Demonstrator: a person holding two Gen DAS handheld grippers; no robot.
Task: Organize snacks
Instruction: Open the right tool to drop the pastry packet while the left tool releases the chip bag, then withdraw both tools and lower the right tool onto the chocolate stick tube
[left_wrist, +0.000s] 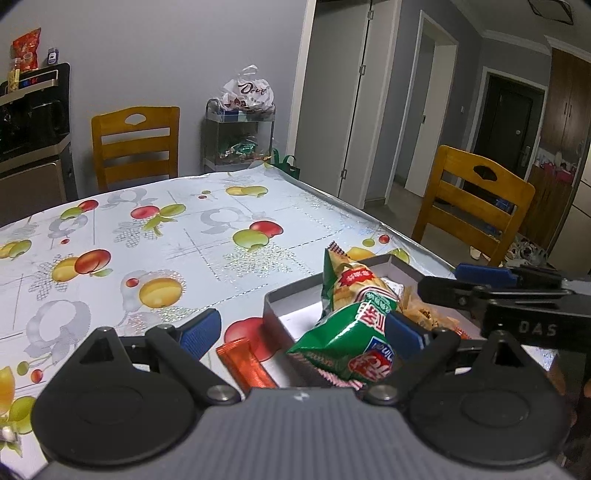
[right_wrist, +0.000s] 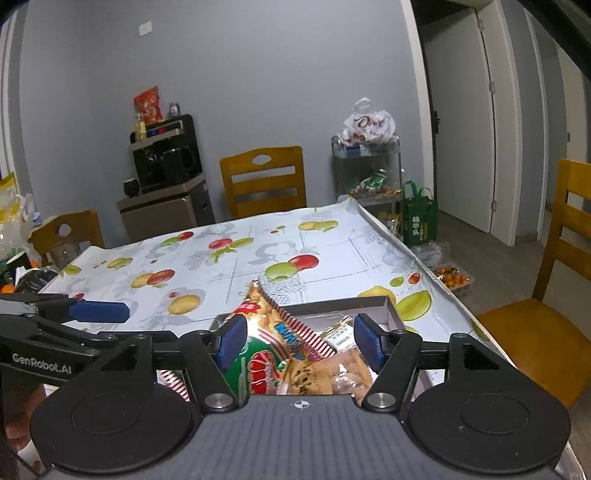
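Note:
A shallow grey box (left_wrist: 271, 308) sits on the fruit-print tablecloth near the table's right edge and holds several snack packets. A green and yellow packet (left_wrist: 351, 317) stands tilted in it, its lower end between my left fingers. My left gripper (left_wrist: 303, 332) is open; the packet touches only the right pad. An orange-red stick packet (left_wrist: 245, 363) lies on the cloth left of the box. My right gripper (right_wrist: 301, 341) is open over the box (right_wrist: 384, 306), above the green packet (right_wrist: 258, 354) and tan packets (right_wrist: 325, 373). It holds nothing.
Wooden chairs stand at the far side (left_wrist: 135, 142) and right side (left_wrist: 472, 206) of the table. A metal cart (left_wrist: 240, 136) with bags stands by the wall. A dark appliance on a cabinet (right_wrist: 166, 162) is at the back. A tub of oranges (right_wrist: 452, 278) lies on the floor.

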